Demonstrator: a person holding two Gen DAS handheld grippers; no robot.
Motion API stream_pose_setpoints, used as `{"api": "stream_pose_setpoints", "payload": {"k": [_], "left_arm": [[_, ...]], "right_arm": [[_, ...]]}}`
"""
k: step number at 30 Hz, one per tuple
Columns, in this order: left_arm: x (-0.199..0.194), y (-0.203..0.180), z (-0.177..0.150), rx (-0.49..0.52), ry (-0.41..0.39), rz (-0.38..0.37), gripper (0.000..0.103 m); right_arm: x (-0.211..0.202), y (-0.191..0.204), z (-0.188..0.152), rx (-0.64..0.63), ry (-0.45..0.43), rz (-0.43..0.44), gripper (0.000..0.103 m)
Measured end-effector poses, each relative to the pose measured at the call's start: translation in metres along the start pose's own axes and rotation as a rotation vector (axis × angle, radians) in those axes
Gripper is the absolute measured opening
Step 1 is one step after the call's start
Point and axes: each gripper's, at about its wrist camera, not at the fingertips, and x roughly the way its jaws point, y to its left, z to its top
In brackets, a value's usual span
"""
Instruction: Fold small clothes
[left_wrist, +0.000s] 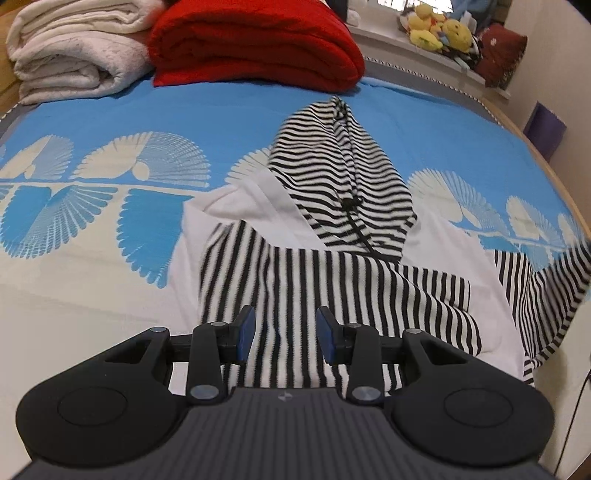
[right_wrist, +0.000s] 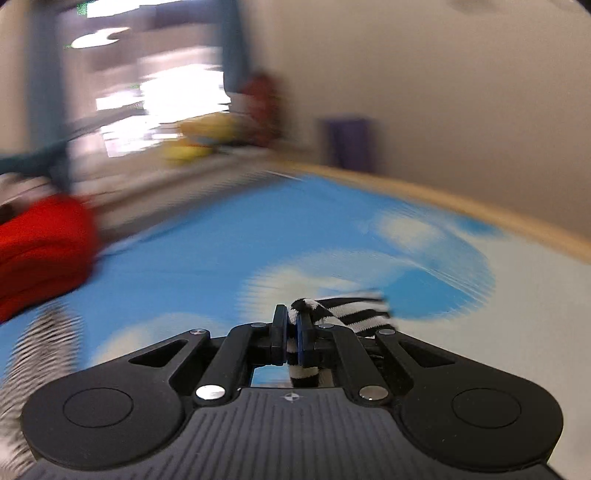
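A small black-and-white striped hooded top (left_wrist: 332, 229) lies on the blue and white bedspread (left_wrist: 110, 110), hood pointing away, one sleeve folded across its white body. My left gripper (left_wrist: 285, 334) is open and empty, just above the folded striped sleeve. The other striped sleeve (left_wrist: 546, 295) is lifted at the right edge of the left wrist view. My right gripper (right_wrist: 291, 332) is shut on that striped sleeve's cuff (right_wrist: 351, 314) and holds it above the bedspread (right_wrist: 258, 240). The right wrist view is heavily motion-blurred.
A folded red blanket (left_wrist: 255, 44) and a folded cream blanket (left_wrist: 77, 51) lie at the far end of the bed. Yellow plush toys (left_wrist: 439, 27) sit on a sill beyond. A purple box (left_wrist: 545, 129) stands by the wall past the bed's wooden edge (right_wrist: 480, 210).
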Motion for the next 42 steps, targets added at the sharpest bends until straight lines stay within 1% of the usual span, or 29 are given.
{"api": "stream_pose_setpoints", "payload": {"k": [1,2,3,4,5,6,7,8,9,10,11,13,14,15,17,19,20,21,22,24,26,29,31,32,35,38,42], "left_arm": [[-0.003,0.006,0.001,-0.007,-0.003,0.000,0.040],[-0.004,0.011,0.001,-0.014,-0.004,0.001,0.040],[-0.006,0.018,0.002,-0.028,-0.005,0.001,0.040],[-0.008,0.026,0.003,-0.046,-0.005,0.000,0.040],[-0.010,0.034,0.004,-0.067,-0.004,-0.003,0.040],[-0.011,0.041,0.005,-0.086,-0.003,-0.006,0.040],[-0.013,0.051,0.006,-0.110,-0.003,-0.012,0.040],[-0.015,0.058,0.008,-0.128,-0.003,-0.014,0.040],[-0.016,0.065,0.009,-0.145,-0.003,-0.015,0.040],[-0.018,0.073,0.010,-0.166,-0.004,-0.015,0.040],[-0.020,0.080,0.011,-0.184,-0.008,-0.017,0.040],[-0.023,0.089,0.013,-0.209,-0.012,-0.019,0.040],[-0.023,0.093,0.014,-0.217,-0.012,-0.019,0.040],[-0.023,0.095,0.014,-0.222,-0.011,-0.018,0.040],[-0.020,0.096,0.013,-0.231,-0.002,-0.013,0.040],[-0.013,0.096,0.010,-0.240,0.013,-0.014,0.040],[-0.009,0.096,0.008,-0.247,0.022,-0.015,0.040],[-0.004,0.096,0.007,-0.255,0.032,-0.016,0.040],[0.002,0.096,0.005,-0.267,0.044,-0.019,0.040],[0.012,0.094,0.001,-0.287,0.050,-0.034,0.039],[0.024,0.090,-0.003,-0.296,0.051,-0.048,0.038],[0.044,0.079,-0.007,-0.301,0.074,-0.071,0.036],[0.057,0.072,-0.010,-0.304,0.077,-0.094,0.036],[0.063,0.068,-0.010,-0.310,0.093,-0.092,0.036],[0.079,0.062,-0.010,-0.359,0.099,-0.127,0.036],[0.098,0.060,-0.011,-0.398,0.146,-0.103,0.037],[0.116,0.063,-0.012,-0.459,0.170,-0.096,0.037]], "right_arm": [[-0.011,0.034,-0.004,-0.065,-0.009,0.099,0.004],[-0.021,0.065,-0.009,-0.116,0.004,0.214,0.004],[-0.029,0.090,-0.016,-0.150,0.042,0.323,0.005],[-0.036,0.116,-0.027,-0.180,0.114,0.444,0.007],[-0.040,0.139,-0.039,-0.207,0.211,0.548,0.009],[-0.043,0.154,-0.050,-0.214,0.295,0.607,0.013],[-0.044,0.166,-0.062,-0.200,0.396,0.642,0.017],[-0.044,0.173,-0.068,-0.180,0.481,0.647,0.023],[-0.044,0.177,-0.070,-0.158,0.543,0.634,0.023],[-0.045,0.176,-0.067,-0.136,0.573,0.609,0.023],[-0.047,0.174,-0.059,-0.115,0.578,0.573,0.024],[-0.052,0.166,-0.039,-0.078,0.541,0.509,0.027],[-0.055,0.158,-0.029,-0.047,0.513,0.479,0.031],[-0.058,0.151,-0.022,-0.019,0.488,0.449,0.036],[-0.061,0.134,-0.018,0.040,0.448,0.400,0.039],[-0.064,0.117,-0.034,0.061,0.440,0.385,0.039],[-0.062,0.114,-0.044,0.062,0.450,0.361,0.039],[-0.056,0.111,-0.052,0.063,0.478,0.315,0.039],[-0.049,0.110,-0.061,0.076,0.525,0.260,0.039],[-0.036,0.103,-0.073,0.130,0.601,0.204,0.039],[-0.026,0.098,-0.081,0.154,0.639,0.189,0.039],[-0.016,0.098,-0.088,0.106,0.661,0.173,0.039],[-0.006,0.096,-0.092,0.090,0.677,0.155,0.039],[-0.002,0.093,-0.093,0.089,0.690,0.143,0.039],[0.012,0.077,-0.103,0.110,0.756,0.100,0.039],[0.024,0.067,-0.110,0.131,0.791,0.067,0.039],[0.028,0.064,-0.112,0.126,0.797,0.056,0.039]]}}
